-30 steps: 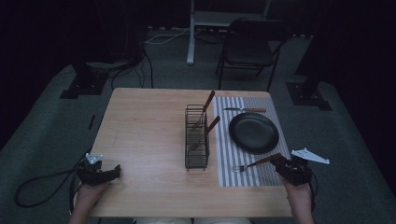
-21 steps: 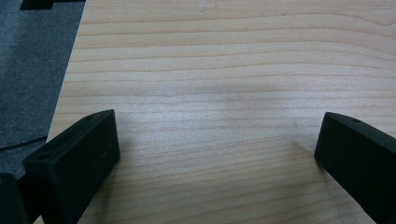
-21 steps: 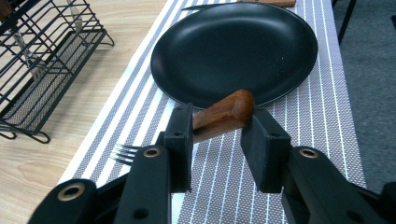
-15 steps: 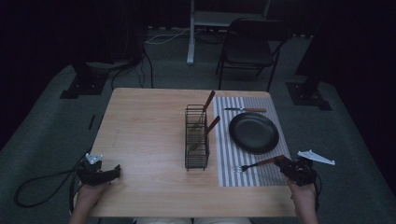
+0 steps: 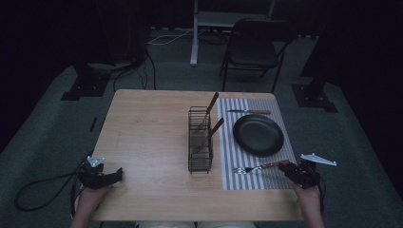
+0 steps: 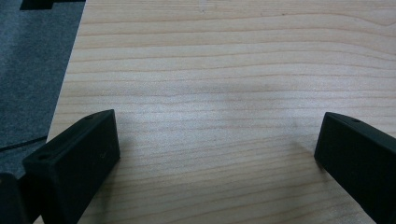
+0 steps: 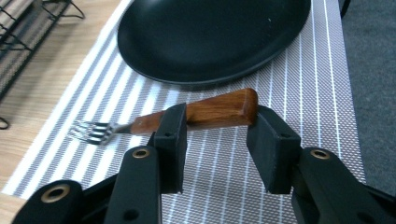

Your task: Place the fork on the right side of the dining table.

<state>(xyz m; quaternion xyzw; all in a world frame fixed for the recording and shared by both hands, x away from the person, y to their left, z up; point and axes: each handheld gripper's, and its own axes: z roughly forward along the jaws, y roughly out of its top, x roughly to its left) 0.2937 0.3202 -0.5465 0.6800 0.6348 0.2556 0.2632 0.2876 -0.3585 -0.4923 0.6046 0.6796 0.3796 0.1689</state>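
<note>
Dim high view, brighter close views

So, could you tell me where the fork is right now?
In the high view the fork lies at the near end of the striped placemat, just in front of the black plate, with its wooden handle between the jaws of the right gripper.

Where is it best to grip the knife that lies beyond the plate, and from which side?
Probably the wooden handle at the right end of the knife, coming from above with the jaws across it. It lies flat on the mat beyond the plate, and the blade looks too thin.
</note>
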